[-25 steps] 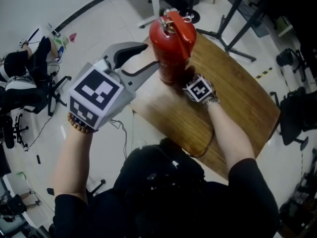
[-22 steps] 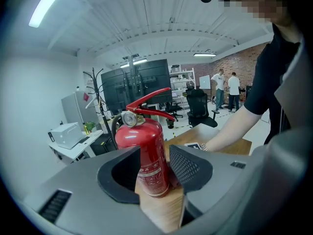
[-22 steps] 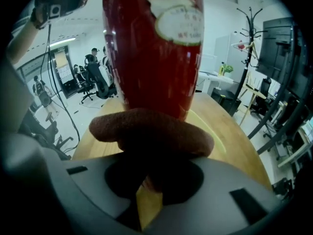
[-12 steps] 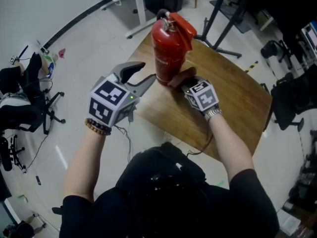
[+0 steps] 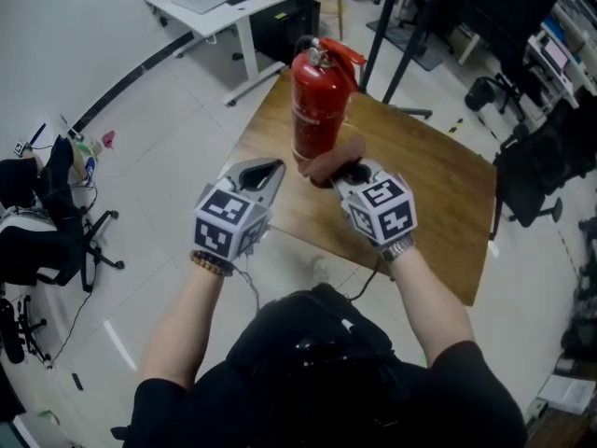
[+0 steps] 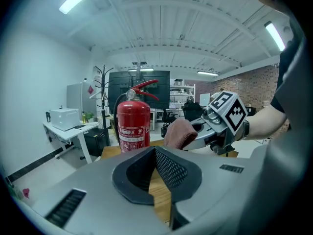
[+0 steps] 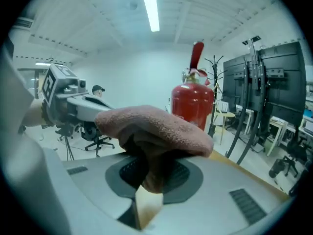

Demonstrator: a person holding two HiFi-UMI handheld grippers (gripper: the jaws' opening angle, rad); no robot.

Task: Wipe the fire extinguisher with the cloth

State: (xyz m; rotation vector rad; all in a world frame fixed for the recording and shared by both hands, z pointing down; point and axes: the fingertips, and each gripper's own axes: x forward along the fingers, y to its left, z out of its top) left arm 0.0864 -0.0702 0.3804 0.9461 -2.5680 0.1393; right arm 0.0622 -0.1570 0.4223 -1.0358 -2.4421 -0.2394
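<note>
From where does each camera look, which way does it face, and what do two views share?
Head view: on the person's head, facing steeply down at the wooden table; both forearms, left tongs and right tongs show.
Left gripper view: on the left tongs, whose jaws just closed empty, facing the fire extinguisher.
Right gripper view: on the right tongs, shut on the cloth, facing the extinguisher.
Shared: each gripper view shows the extinguisher and the other tongs with its wrist.

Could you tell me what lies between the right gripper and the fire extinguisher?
The brownish cloth that the right gripper clamps; the right gripper view shows it.
</note>
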